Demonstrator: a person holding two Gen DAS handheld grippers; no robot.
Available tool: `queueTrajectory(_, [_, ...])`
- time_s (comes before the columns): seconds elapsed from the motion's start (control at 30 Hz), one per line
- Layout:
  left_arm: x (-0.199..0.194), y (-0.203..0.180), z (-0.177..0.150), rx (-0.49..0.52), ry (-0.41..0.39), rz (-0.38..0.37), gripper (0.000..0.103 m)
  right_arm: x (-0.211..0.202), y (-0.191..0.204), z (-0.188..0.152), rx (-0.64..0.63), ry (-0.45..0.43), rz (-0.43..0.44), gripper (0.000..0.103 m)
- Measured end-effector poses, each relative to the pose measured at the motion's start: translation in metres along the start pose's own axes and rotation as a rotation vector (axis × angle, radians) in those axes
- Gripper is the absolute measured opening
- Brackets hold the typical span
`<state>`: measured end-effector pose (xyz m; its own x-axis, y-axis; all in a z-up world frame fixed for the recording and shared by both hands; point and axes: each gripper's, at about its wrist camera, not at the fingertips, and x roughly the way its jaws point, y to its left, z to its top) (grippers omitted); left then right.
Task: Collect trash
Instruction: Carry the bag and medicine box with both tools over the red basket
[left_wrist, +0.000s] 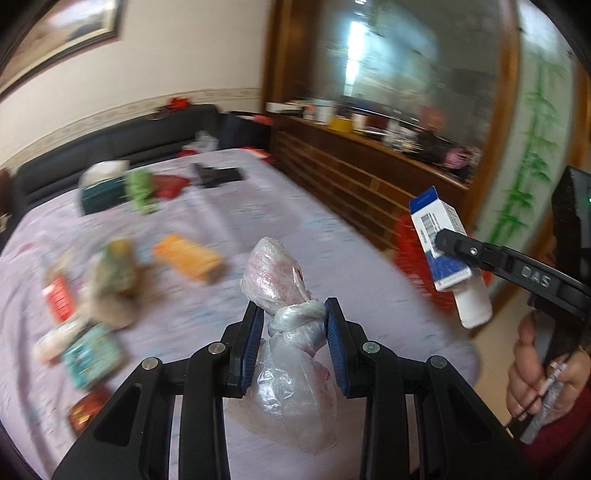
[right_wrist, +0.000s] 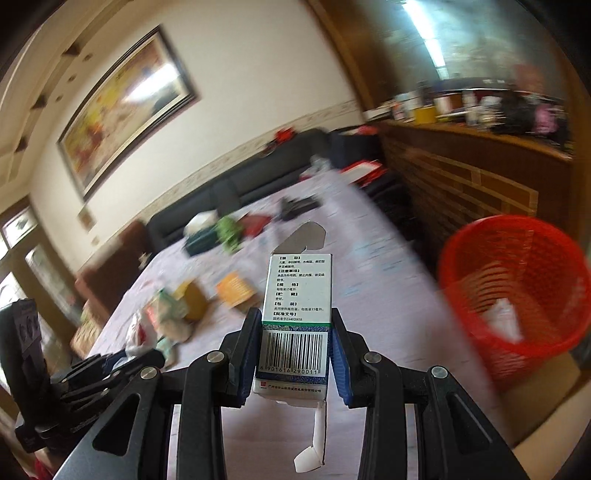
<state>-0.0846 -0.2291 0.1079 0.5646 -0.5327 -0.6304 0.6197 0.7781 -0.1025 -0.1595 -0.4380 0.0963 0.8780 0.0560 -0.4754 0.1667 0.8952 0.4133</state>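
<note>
The counter (left_wrist: 280, 206), wide and draped in a pale lilac cloth with soft creases, carries the litter toward its far and left parts; off its right edge, on the floor, stands the red basket (right_wrist: 517, 295), round, of open plastic mesh, with a scrap of white already lying inside. That basket is what the coming move turns on, as I judge it: it lies ahead and to the right of the right gripper (right_wrist: 295, 347), plainly nearer to it than to the left gripper (left_wrist: 295, 332), which hangs over the counter's near edge and would have to cross further right.

The right jaws pinch a small box (right_wrist: 295, 325) by its two flat sides; it is stiff printed card, white and blue with a barcode, its long axis running straight out along the jaws, top flap sprung open, a white bottle (left_wrist: 474, 306) hanging out of its lower end in the left wrist view. The left jaws pinch a plastic bag (left_wrist: 291, 321) at its knotted neck; it is thin, crinkled, cloudy-clear film with a pinkish tint, slack and shapeless, bulging beyond the knot and sagging below it toward the cloth.

Left on the counter, blurred: an orange packet (left_wrist: 188, 260), a green wrapper (left_wrist: 142, 190), a tissue box (left_wrist: 101, 186), a red carton (left_wrist: 59, 297) near the left edge.
</note>
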Motion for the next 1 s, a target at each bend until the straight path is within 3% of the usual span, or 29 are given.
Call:
queueTrajectory(0.13, [0.030,-0.048,0.024,0.038,0.038,-0.118,0.032,-0.028,-0.051,0.018,0.061,-0.049,-0.100,0.038])
queueTrajectory(0.37, [0.088,-0.121,0.065,0.073,0.094,-0.250,0.032,-0.045,-0.113,0.048,0.134,-0.086,-0.202,0.038])
queueTrajectory(0.53, [0.126,-0.157,0.084,0.088,0.120,-0.294,0.032,-0.039,-0.149,0.062,0.182,-0.084,-0.232,0.039])
queueTrajectory(0.6, [0.141,-0.171,0.089,0.111,0.123,-0.298,0.038,-0.035,-0.159,0.066,0.200,-0.085,-0.235,0.041])
queueTrajectory(0.67, [0.154,-0.178,0.092,0.117,0.143,-0.279,0.058,-0.030,-0.170,0.071,0.201,-0.081,-0.252,0.045])
queueTrajectory(0.73, [0.157,-0.173,0.092,0.087,0.150,-0.292,0.058,-0.028,-0.176,0.071,0.213,-0.072,-0.242,0.054])
queueTrajectory(0.9, [0.143,-0.153,0.086,0.066,0.145,-0.293,0.058,-0.038,-0.178,0.065,0.217,-0.094,-0.258,0.057])
queueTrajectory(1.0, [0.124,-0.135,0.076,0.067,0.120,-0.260,0.059,-0.043,-0.174,0.060,0.233,-0.103,-0.221,0.057])
